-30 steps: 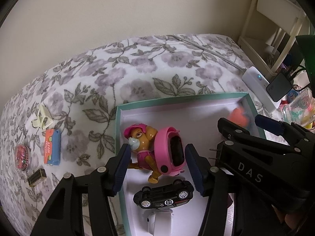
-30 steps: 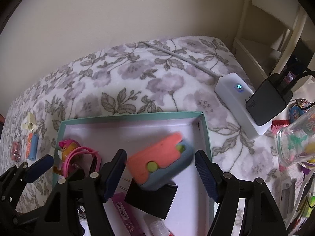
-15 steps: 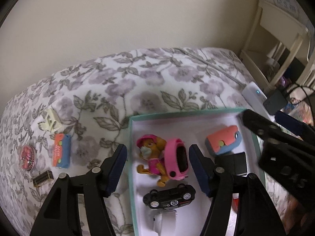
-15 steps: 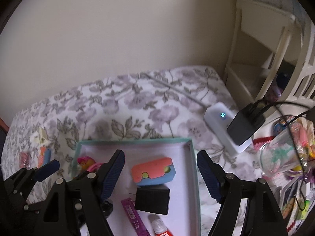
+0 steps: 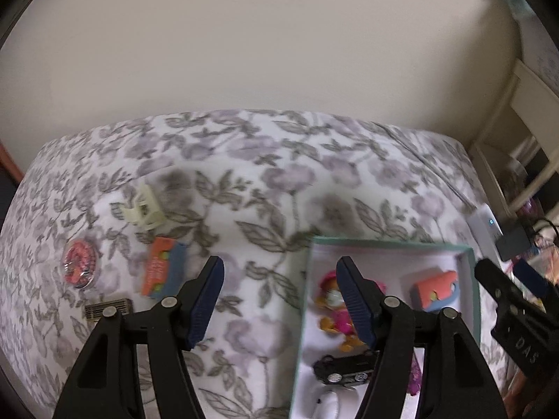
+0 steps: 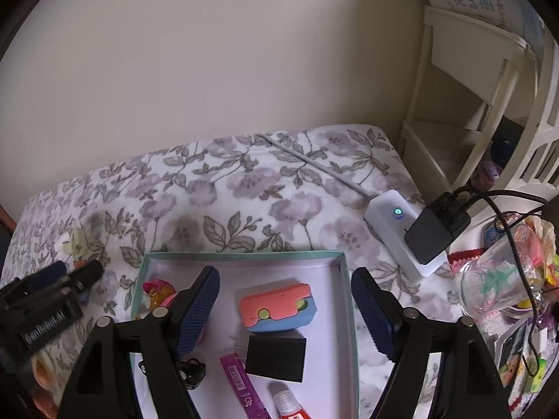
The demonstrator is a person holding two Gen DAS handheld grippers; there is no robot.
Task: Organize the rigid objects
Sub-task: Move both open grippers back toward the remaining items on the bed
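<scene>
Both tongs have lifted clear of the teal box, jaws opening and empty; the orange-and-blue block now lies inside it (released), while the left tongs swing toward the orange card left of the box.

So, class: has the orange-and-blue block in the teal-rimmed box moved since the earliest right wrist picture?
Yes. The orange-and-blue block was up between the right gripper fingers; now it lies on the box floor beside the black cube.
</scene>
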